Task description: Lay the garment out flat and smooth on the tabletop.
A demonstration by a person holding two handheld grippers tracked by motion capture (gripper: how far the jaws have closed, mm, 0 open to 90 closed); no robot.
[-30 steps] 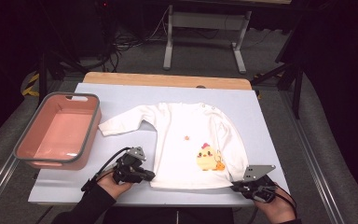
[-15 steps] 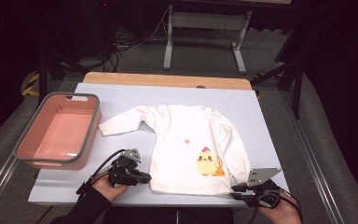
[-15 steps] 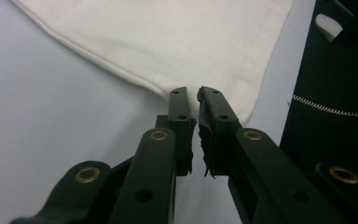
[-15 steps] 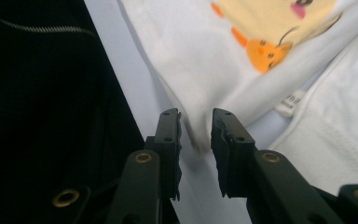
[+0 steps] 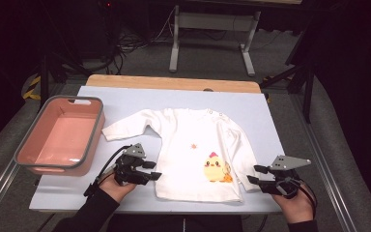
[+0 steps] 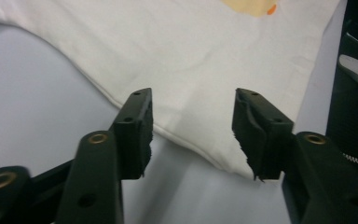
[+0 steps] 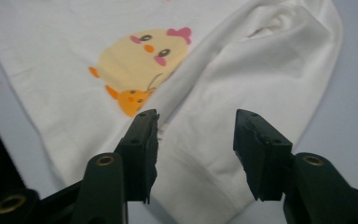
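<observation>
Shirt lies flat, front up, mid-table on the light sheet covering the table. Collar points away from you, hem toward you. One sleeve is spread out toward the pink bin; the other is folded down along the body on the right side. Chick print sits low on the front, toward your right.

Your left gripper is at the hem's left corner, with the jaws partly apart after just opening. In the left gripper view the hem edge runs across the gap and the pads don't press on it, so there's no grip.

Your right gripper is at the lower right, by the cuff of the folded sleeve. Its jaws have also just opened to a middling gap. In the right gripper view the sleeve lies under and between the jaws, and the fabric is loose, not pinched.

The bin stands at the left edge of the table, well apart from the shirt's body, with the sleeve end just beside it.
</observation>
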